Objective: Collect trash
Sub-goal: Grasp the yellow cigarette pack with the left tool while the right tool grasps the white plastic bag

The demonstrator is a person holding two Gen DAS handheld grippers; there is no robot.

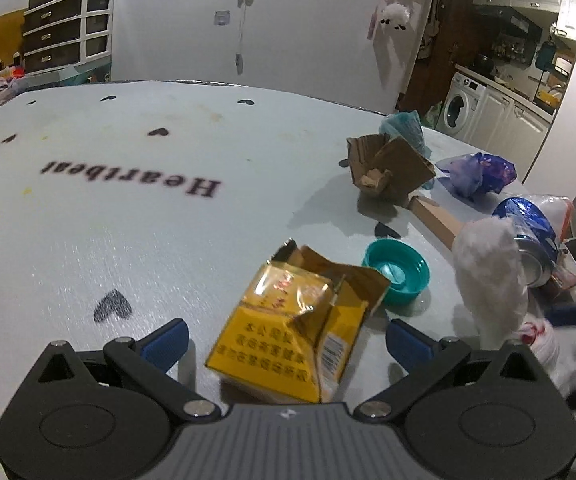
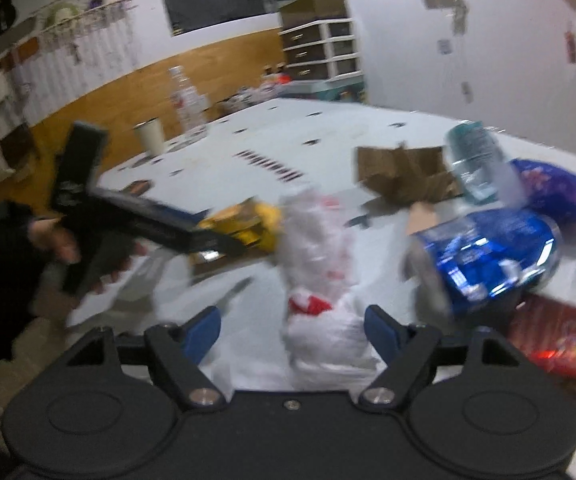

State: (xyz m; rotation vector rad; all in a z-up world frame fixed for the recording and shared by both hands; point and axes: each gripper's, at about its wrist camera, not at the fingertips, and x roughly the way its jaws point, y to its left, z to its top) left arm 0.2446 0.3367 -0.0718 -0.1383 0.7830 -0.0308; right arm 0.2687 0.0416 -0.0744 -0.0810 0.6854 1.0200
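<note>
Above the table, left gripper tilts down, straddling yellow packet

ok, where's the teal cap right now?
Left wrist view, right of centre: the teal cap lies open side up on the table, just right of the crumpled yellow packet and left of the white tissue wad.

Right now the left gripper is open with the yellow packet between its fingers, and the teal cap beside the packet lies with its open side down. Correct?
Not quite. The teal cap lies open side up: the left wrist view looks into its hollow. The rest holds: the left gripper is open, with the yellow packet between its fingers.
</note>
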